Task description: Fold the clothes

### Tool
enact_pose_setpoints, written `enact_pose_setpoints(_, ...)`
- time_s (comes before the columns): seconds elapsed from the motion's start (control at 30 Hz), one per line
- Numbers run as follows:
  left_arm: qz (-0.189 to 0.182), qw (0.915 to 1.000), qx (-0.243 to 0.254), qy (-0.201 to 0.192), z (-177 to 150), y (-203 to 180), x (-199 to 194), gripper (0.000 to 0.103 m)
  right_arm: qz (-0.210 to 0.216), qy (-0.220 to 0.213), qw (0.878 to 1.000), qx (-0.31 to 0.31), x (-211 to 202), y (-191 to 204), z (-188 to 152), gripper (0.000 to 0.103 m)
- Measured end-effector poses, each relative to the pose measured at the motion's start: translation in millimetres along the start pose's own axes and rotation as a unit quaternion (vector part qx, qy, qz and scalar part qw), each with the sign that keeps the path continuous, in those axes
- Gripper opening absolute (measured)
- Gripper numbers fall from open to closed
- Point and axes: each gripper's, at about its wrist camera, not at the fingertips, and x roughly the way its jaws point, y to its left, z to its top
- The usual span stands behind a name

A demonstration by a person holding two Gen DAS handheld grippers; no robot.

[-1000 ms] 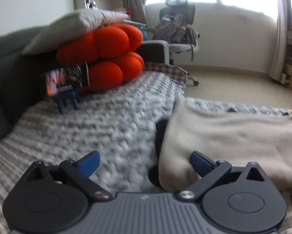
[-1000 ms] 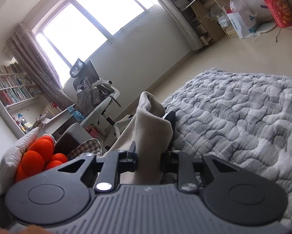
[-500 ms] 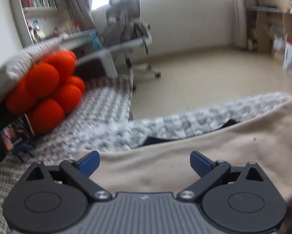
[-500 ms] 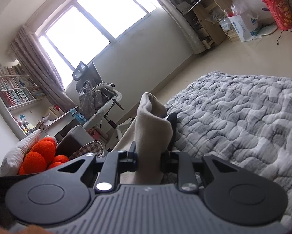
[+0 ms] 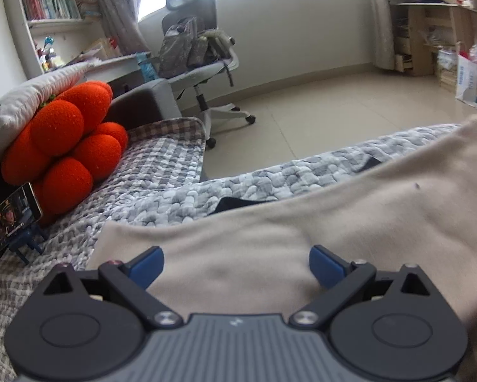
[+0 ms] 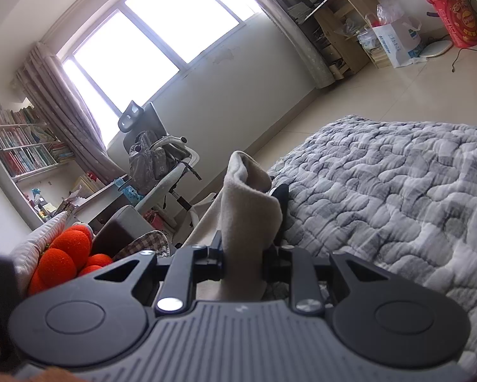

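The left gripper (image 5: 236, 265) is spread wide over the beige garment (image 5: 318, 232), which lies across the grey quilt (image 5: 181, 197). Only this view shows a dark piece (image 5: 235, 204) peeking from under the cloth's far edge. The right view shows the right gripper (image 6: 243, 254) pinching a raised fold of the garment (image 6: 248, 210).

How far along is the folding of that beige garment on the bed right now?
Early on. Done: the right gripper is shut on a bunched end of the beige garment. In hand: the left gripper hovers open over the flat part on the grey blanket. Left: no finished fold shows yet.
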Motion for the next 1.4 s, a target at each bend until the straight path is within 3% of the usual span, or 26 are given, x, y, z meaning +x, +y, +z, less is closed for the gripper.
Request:
enact_pose_setpoints(0.1,-0.001,0.9993,0.029,-0.023,-11,-4,-9,0.099,-0.001,-0.001,1.000,0.000,0,1,0,0.025)
enact_pose_setpoints(0.6,-0.072,0.9967,-0.005,-0.038,-52,11,-51,0.099,0.003,0.002,1.000,0.010,-1,-2,0,0.026)
enact_pose_setpoints(0.77,-0.082,0.9956,0.033,-0.033,-67,3,-59,0.099,0.005,0.003,1.000,0.018,-1,-3,0,0.026)
enact_pose_setpoints(0.97,-0.076,0.9945,-0.010,-0.071,-51,20,-78,0.099,0.007,0.004,1.000,0.021,-2,-4,2,0.026)
enact_pose_setpoints(1.03,-0.058,0.9956,-0.020,-0.072,-37,25,-78,0.099,0.007,0.003,1.000,0.022,-2,-5,2,0.026)
enact_pose_setpoints(1.1,-0.045,0.9972,-0.002,-0.060,-24,21,-68,0.099,0.008,0.003,1.000,0.023,-2,-5,2,0.027)
enact_pose_setpoints(1.23,-0.062,0.9973,0.039,0.008,-11,3,-31,0.099,0.010,0.004,1.000,0.029,-2,-6,3,0.027)
enact_pose_setpoints(1.4,-0.062,0.9970,0.011,0.044,4,6,-4,0.099,0.013,0.004,0.999,0.032,-2,-7,3,0.027)
